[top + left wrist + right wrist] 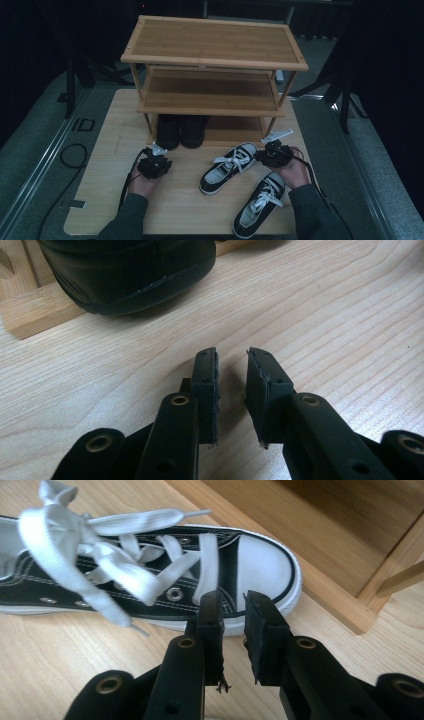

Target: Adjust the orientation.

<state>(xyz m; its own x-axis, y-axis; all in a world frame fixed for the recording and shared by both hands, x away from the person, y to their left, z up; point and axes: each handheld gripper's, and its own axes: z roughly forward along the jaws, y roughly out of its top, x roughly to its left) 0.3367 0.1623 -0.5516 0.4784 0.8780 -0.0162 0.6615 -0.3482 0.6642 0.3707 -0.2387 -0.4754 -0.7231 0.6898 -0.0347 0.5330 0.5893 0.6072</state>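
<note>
While the black pair (180,131) already sits on the rack's bottom shelf (235,135), both sneakers (229,167) (260,204) lie on the tabletop (100,200). Right hand-held gripper (232,611) by the toe, left hand-held gripper (231,371) idle; both slightly spread, prob. empty.

Bamboo shoe rack (215,55) — black shoes (180,131) on its bottom shelf.

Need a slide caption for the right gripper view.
Right gripper hovers with empty, slightly parted jaws beside the toe of a black-and-white sneaker near the wooden shoe rack.
</note>
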